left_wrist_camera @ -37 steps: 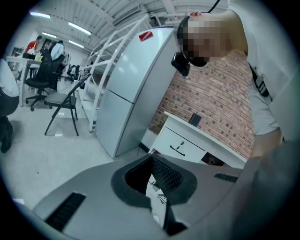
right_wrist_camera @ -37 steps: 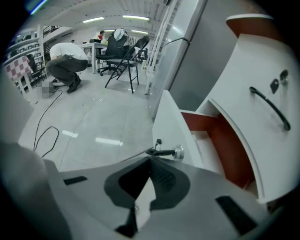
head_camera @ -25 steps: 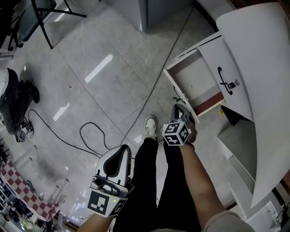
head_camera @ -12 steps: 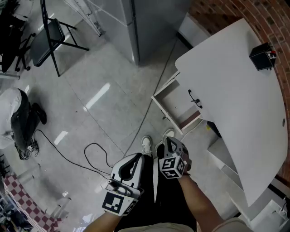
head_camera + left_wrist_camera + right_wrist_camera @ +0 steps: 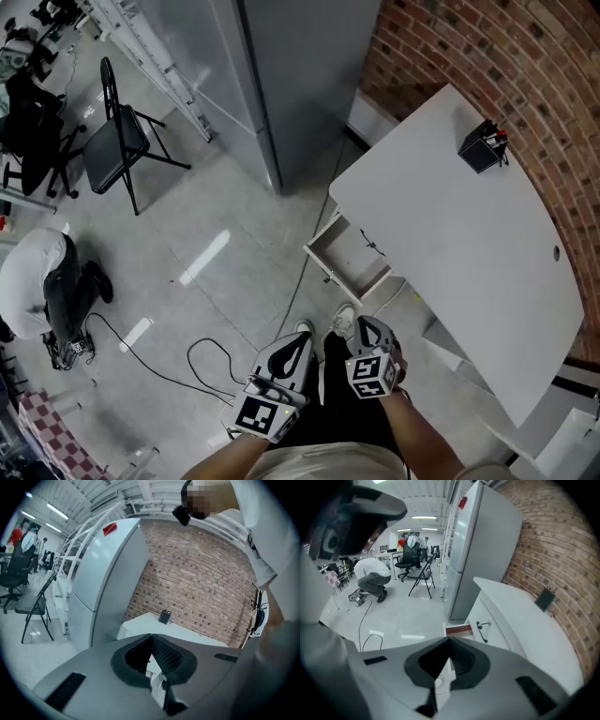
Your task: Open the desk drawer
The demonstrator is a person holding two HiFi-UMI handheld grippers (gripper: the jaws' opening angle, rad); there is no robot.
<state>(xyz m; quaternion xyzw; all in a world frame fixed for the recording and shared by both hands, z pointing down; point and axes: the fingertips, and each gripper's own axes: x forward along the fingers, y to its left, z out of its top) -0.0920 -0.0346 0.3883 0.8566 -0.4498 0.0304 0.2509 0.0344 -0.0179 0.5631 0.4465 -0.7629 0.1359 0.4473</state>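
Since drawer (image 5: 349, 255) stands pulled out under desk (image 5: 469, 244), at 12 o'clock from claws, task looks done; nothing left. Left claw (image 5: 298, 345): jaws together, empty. Right claw (image 5: 367, 330): same. Both apart from drawer. Count: one chair (image 5: 120, 142), two claws, one open drawer, one desk, one box (image 5: 482, 147).

Red brick wall (image 5: 487, 56) at upper right. Glossy pale grey tiled floor (image 5: 216, 216) reflects the ceiling lights as white streaks. Tall grey metal cabinet (image 5: 291, 84) stands beside the brick. Black folding chair (image 5: 122, 145) at left. Thin black cable (image 5: 191, 354) loops across the tiles.
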